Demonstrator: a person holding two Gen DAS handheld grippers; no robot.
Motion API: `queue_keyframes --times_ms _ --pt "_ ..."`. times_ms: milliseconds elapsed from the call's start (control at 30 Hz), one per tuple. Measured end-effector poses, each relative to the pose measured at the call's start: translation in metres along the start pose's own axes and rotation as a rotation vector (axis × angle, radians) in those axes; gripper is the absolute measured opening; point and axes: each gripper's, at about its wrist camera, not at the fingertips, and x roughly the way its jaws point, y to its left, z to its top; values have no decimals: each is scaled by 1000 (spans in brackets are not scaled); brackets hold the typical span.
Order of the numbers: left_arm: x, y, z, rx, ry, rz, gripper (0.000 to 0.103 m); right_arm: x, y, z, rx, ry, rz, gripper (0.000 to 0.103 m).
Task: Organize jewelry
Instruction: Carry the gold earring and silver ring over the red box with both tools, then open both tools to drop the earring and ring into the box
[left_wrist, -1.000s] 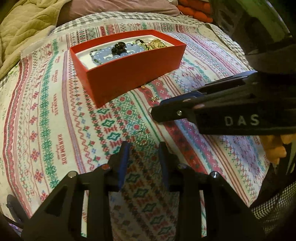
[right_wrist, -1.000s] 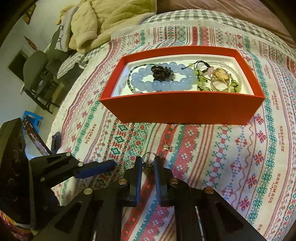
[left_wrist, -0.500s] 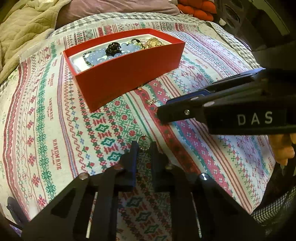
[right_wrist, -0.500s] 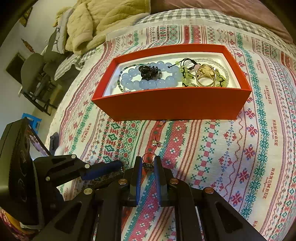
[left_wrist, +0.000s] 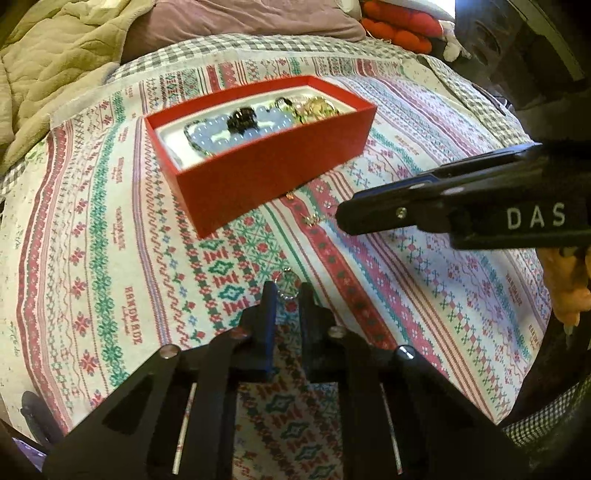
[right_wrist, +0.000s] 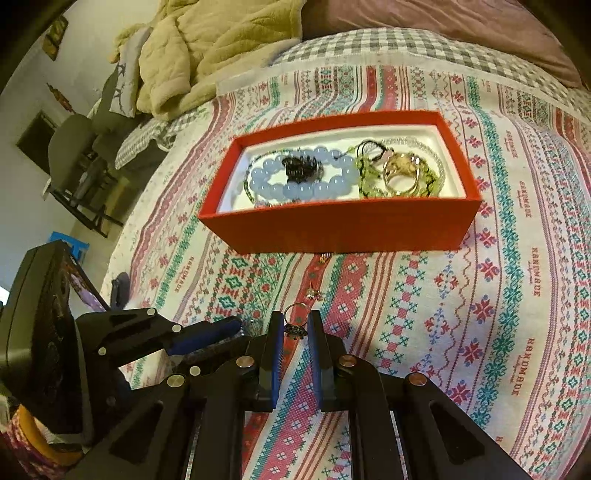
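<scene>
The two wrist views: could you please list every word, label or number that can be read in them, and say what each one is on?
"DAS" – white letters on the side of the right gripper, cut off at the frame edge.
"HANDMADE" – printed repeatedly along the stripes of the patterned cloth.
A smaller line under each "HANDMADE" is too small to read.
The red box shows no text.

"DAS" marks the right gripper (left_wrist: 345, 218); "HANDMADE" repeats across the cloth (right_wrist: 535, 271)

Box (right_wrist: 343, 229) on the cloth (right_wrist: 480, 332) — bracelet (right_wrist: 295, 181) inside, earring (right_wrist: 314, 294) just before it
</scene>
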Motion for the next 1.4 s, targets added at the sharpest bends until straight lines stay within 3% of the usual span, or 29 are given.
queue_keyframes --times_ms 700,1100,1400 --pt "-22 14 66 -70 -126 78 13 -38 -11 50 57 -148 -22 13" --pt "4 31 86 -159 -119 131 13 -19 -36 65 106 -145 -64 13" --pt "8 31 87 -158 -116 135 14 -13 -40 68 100 -136 -77 17"
